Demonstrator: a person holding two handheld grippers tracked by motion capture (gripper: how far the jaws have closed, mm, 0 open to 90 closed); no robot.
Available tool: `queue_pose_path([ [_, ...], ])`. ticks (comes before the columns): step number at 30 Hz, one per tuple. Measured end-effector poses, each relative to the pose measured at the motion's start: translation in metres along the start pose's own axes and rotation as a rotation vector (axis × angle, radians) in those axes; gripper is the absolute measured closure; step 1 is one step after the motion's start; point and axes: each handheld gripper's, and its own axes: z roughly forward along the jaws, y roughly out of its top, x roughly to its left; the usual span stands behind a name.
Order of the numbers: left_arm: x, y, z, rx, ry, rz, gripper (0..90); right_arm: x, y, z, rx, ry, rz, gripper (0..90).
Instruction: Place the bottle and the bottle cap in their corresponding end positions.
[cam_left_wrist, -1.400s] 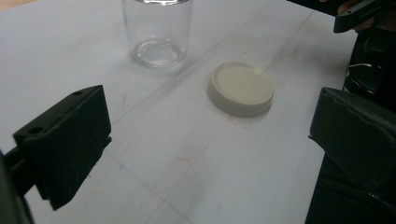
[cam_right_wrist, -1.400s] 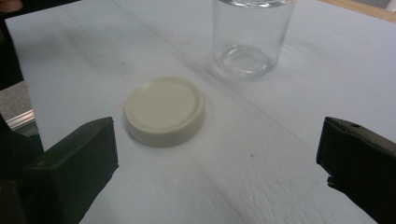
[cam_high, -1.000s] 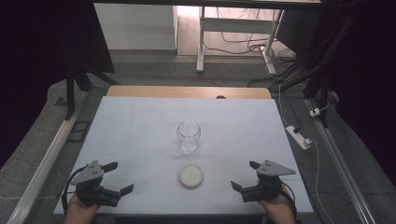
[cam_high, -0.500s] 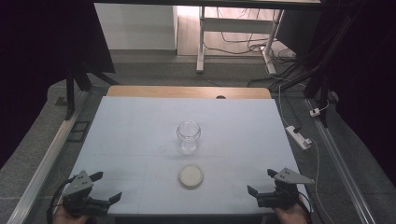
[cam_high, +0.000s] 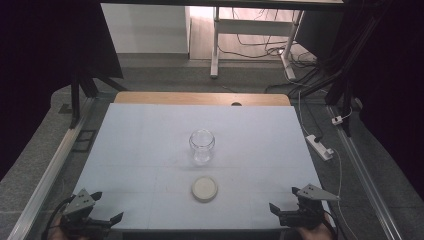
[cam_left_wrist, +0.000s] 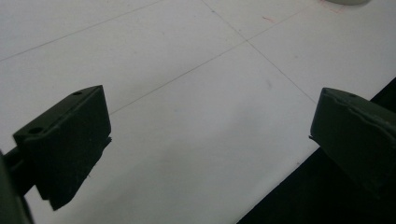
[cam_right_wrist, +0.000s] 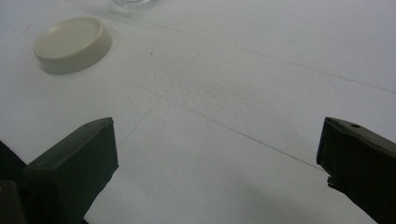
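A clear glass jar (cam_high: 202, 145) stands upright and lidless in the middle of the white table (cam_high: 140, 150). Its round cream lid (cam_high: 204, 189) (cam_right_wrist: 72, 43) lies flat on the table just in front of it. My left gripper (cam_high: 106, 207) sits low at the table's front left corner, open, with bare table between its jaws (cam_left_wrist: 205, 144). My right gripper (cam_high: 284, 199) is at the front right corner, also open and holding nothing (cam_right_wrist: 219, 154). In the right gripper view the lid lies ahead to the upper left, and the jar's base (cam_right_wrist: 130, 2) peeks in at the top edge.
A white power strip (cam_high: 320, 146) with its cord lies on the floor off the table's right side. A wooden strip (cam_high: 200, 98) runs along the table's far edge. Metal rails (cam_high: 47, 170) flank both sides. A white desk frame (cam_high: 216, 40) and cables stand beyond.
Both grippers have drawn back toward the person, from a little way onto the table to its very front corners. Jar and lid have not moved.
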Motion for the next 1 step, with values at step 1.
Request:
queue_pose_path([
  [1,0.0001,0.0004,0.0002,0.001,-0.001,0.001,0.0,0.0003,-0.0001,0.0003,0.001,0.001,-0.005,0.0],
])
